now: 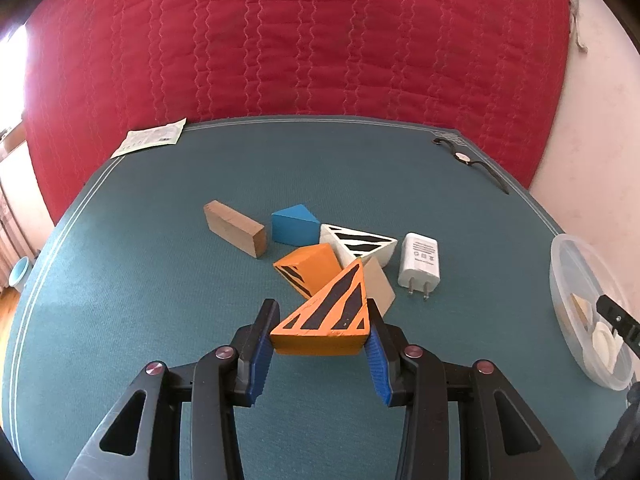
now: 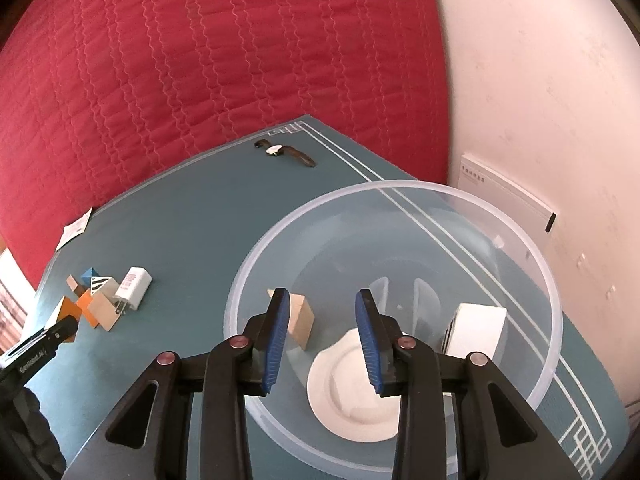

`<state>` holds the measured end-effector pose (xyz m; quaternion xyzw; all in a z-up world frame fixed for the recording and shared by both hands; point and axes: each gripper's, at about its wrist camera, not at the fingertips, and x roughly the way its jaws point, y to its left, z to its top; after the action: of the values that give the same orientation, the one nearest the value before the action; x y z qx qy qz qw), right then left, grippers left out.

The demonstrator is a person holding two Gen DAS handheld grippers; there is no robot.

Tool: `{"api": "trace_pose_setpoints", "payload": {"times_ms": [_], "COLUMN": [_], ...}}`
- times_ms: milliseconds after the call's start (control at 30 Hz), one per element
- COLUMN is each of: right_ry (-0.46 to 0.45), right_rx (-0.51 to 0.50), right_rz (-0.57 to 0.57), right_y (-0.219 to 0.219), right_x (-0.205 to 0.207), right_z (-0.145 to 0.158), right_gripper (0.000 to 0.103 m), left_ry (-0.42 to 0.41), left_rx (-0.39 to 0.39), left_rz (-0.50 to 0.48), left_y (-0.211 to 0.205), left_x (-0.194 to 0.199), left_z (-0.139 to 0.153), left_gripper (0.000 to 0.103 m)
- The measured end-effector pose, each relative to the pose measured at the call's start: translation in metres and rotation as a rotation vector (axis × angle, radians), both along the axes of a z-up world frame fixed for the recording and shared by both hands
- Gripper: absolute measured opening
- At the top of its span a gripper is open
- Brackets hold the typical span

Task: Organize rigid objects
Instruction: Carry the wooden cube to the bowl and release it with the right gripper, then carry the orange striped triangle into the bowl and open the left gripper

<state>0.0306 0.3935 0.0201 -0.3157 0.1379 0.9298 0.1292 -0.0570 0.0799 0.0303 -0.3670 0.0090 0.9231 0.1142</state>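
Standing clear across the near and left stretches of the teal bench (image 1: 120, 300), with white border lines running along its edges and the red quilted cover (image 1: 300, 40) rising right behind the far edge. Lying at the far left corner, a paper leaflet (image 1: 150, 142); lying near the far right corner, a wristwatch (image 1: 464, 157). Crowding mid-bench: a plain wooden block (image 1: 234, 229), a blue wedge (image 1: 294, 229), a white striped wedge (image 1: 358, 245), an orange block (image 1: 308, 273), a beige block (image 1: 379, 285) and a white charger (image 1: 419, 266), print on its face too small for reading. Gripping an orange striped wedge (image 1: 322, 322) between the blue pads of the left claw (image 1: 320, 350), held above the bench just in front of the cluster. Hovering with jaws parted and nothing between them, the right claw (image 2: 322, 344), poised over the clear bowl (image 2: 552, 292) by the bench's right edge. Resting inside the bowl: a wooden wedge (image 2: 301, 320), a white disc (image 2: 344, 392) and a white box (image 2: 476, 330). Showing partly legible lettering on the left claw's black body at the right view's left edge, beginning "Gen".
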Motion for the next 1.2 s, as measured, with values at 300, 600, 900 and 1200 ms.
{"api": "trace_pose_setpoints", "payload": {"times_ms": [300,600,900,1200], "right_ry": [-0.005,-0.004,-0.005,0.015], "right_rx": [-0.009,-0.003,-0.001,0.011], "right_rz": [0.005,0.006,-0.007,-0.004], "right_y": [0.004,0.012,0.03,0.041], "right_x": [0.009,0.015,0.022,0.021], "right_z": [-0.003,-0.001,0.0,0.004], "right_gripper": [0.035,0.035,0.035,0.036], "left_ry": [-0.002,-0.03,-0.026,-0.019], "left_rx": [-0.008,0.01,-0.004,-0.01], "left_rz": [-0.037,-0.11,-0.203,-0.316], "left_y": [0.02,0.052,0.092,0.138], "left_x": [0.011,0.022,0.036,0.05], "left_z": [0.001,0.005,0.011,0.015], "left_gripper": [0.044,0.044,0.044,0.044]}}
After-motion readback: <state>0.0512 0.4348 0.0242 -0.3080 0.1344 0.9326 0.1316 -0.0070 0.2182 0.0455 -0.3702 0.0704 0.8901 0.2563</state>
